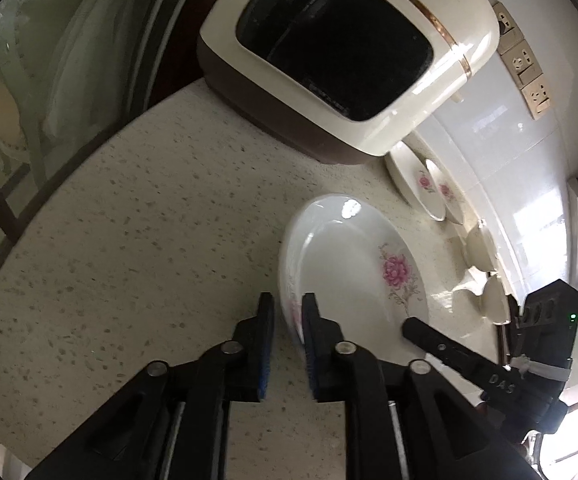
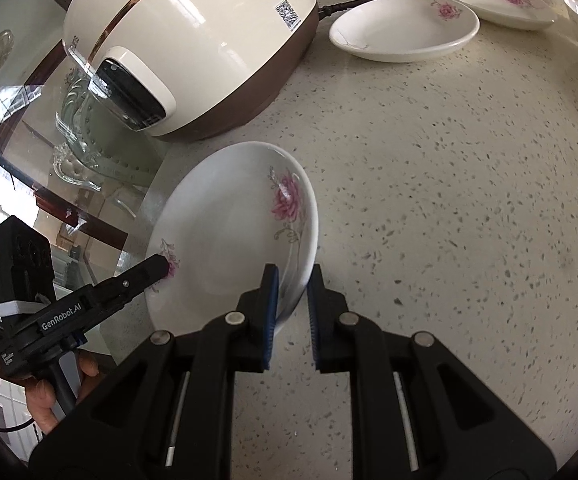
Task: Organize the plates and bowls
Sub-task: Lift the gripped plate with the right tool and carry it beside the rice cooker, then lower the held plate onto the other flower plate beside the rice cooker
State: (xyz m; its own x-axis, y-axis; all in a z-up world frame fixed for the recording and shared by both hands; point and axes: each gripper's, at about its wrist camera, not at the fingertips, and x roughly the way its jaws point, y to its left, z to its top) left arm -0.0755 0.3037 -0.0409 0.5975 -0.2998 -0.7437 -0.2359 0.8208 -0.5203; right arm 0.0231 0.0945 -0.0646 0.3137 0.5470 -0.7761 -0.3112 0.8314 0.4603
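A white plate with pink flowers (image 1: 345,252) is held between both grippers above the speckled counter. My left gripper (image 1: 289,308) is shut on its left rim. My right gripper (image 2: 293,280) is shut on the opposite rim of the same plate (image 2: 229,232). The right gripper's finger also shows in the left wrist view (image 1: 421,330), and the left gripper's finger shows in the right wrist view (image 2: 145,276). Two more flowered plates (image 2: 401,28) (image 2: 501,2) lie at the back by the wall. White bowls (image 1: 481,248) (image 1: 495,300) stand further right along the wall.
A cream and brown rice cooker (image 2: 193,44) stands at the back left, its cable running along the wall. A glass cabinet door (image 2: 49,184) bounds the counter's left edge. Wall sockets (image 1: 525,64) sit above the counter (image 2: 449,200).
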